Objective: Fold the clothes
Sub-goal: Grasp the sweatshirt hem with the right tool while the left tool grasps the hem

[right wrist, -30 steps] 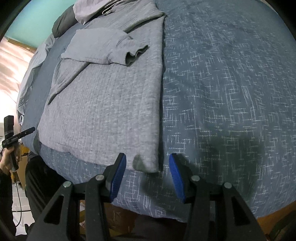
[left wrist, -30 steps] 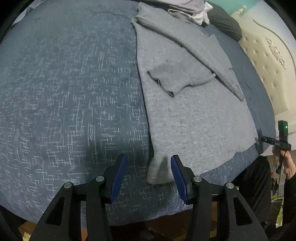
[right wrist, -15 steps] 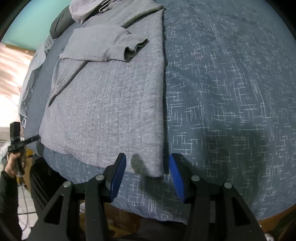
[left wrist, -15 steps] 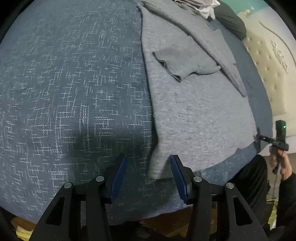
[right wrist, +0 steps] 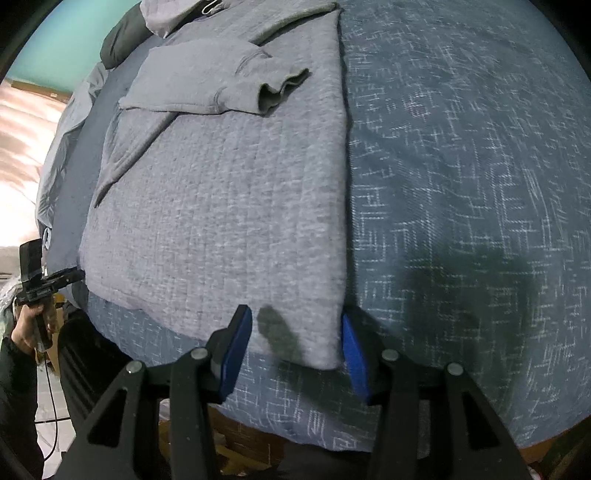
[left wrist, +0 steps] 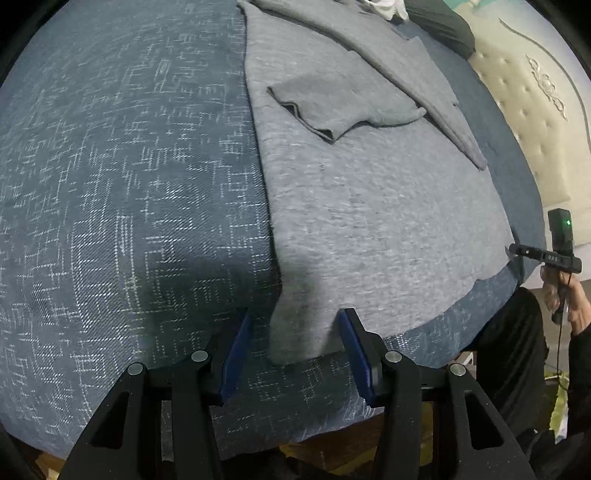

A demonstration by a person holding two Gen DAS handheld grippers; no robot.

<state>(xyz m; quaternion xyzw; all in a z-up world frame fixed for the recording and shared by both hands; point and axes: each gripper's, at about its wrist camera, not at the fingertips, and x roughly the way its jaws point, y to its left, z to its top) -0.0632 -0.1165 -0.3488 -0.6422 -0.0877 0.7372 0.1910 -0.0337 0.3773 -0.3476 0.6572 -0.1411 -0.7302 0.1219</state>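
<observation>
Both grippers have closed in on the sweater (left wrist: 369,206) hem corners.

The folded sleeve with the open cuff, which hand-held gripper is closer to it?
Hard to call. Left hand-held gripper and right hand-held gripper each straddle a bottom corner of the sweater, both far from the sleeve.

Place: a bedroom in a home
Bed: a wide bed (left wrist: 129,184) under a blue-grey patterned cover fills both views
Headboard: cream, button-tufted with a carved scroll (left wrist: 532,110), upper right of the left wrist view
Wall: teal paint (right wrist: 74,40), upper left of the right wrist view
Bedding: dark pillow (right wrist: 122,40) and crumpled pale linen (right wrist: 173,14) at the bed's far end
</observation>
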